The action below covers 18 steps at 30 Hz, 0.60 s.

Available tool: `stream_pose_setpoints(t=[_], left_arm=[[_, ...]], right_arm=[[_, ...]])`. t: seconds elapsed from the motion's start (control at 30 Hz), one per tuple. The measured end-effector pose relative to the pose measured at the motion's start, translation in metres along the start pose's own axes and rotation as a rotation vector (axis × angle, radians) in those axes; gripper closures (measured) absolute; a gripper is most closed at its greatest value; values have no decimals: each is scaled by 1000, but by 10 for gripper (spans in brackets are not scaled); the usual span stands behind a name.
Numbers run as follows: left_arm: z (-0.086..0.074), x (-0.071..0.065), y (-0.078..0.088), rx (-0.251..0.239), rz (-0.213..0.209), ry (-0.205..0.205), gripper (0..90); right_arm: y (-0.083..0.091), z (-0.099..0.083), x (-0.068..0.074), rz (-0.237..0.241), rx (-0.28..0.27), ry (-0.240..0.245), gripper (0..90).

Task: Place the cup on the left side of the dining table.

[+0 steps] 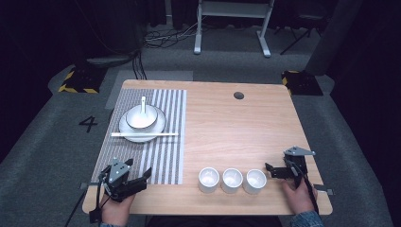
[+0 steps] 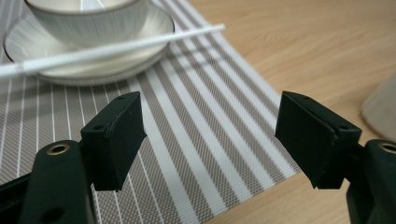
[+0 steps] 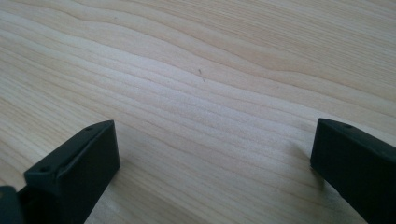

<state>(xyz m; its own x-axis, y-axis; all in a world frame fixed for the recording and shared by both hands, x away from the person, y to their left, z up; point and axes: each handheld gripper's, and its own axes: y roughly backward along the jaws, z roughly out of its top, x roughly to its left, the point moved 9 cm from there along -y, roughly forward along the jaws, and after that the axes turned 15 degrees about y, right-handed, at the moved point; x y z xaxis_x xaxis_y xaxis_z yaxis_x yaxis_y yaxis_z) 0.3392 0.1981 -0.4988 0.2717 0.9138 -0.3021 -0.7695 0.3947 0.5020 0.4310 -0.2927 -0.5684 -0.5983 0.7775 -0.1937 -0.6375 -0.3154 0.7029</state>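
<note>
My left tool wide open over the striped mat, my right tool wide open just beside the rightmost white cup, three cups in a row on the wooden surface

A white plate sits on the far left part of the wooden worktop, with a white bowl on it and a spoon standing in the bowl. White chopsticks lie across the plate's near rim. A dark round hole marks the worktop's far edge. On the grey floor are a painted 4, two yellow-and-black striped blocks by the far corners, cables and a white frame beyond.
</note>
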Motion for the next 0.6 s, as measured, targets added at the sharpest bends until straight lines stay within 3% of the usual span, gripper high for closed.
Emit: stream_pose_setpoints(t=[0.07, 0.27, 0.43, 0.6], left_arm=[[9, -6, 9, -71, -8, -7, 240], [21, -15, 21, -162, 2, -48, 244], [26, -20, 25, -177, 3, -68, 245], [28, -23, 25, -153, 7, -59, 246]], right_arm=[[0, 0, 0, 0, 0, 0, 12], [0, 0, 0, 0, 0, 0, 11], [0, 0, 0, 0, 0, 0, 12], [0, 0, 0, 0, 0, 1, 11]])
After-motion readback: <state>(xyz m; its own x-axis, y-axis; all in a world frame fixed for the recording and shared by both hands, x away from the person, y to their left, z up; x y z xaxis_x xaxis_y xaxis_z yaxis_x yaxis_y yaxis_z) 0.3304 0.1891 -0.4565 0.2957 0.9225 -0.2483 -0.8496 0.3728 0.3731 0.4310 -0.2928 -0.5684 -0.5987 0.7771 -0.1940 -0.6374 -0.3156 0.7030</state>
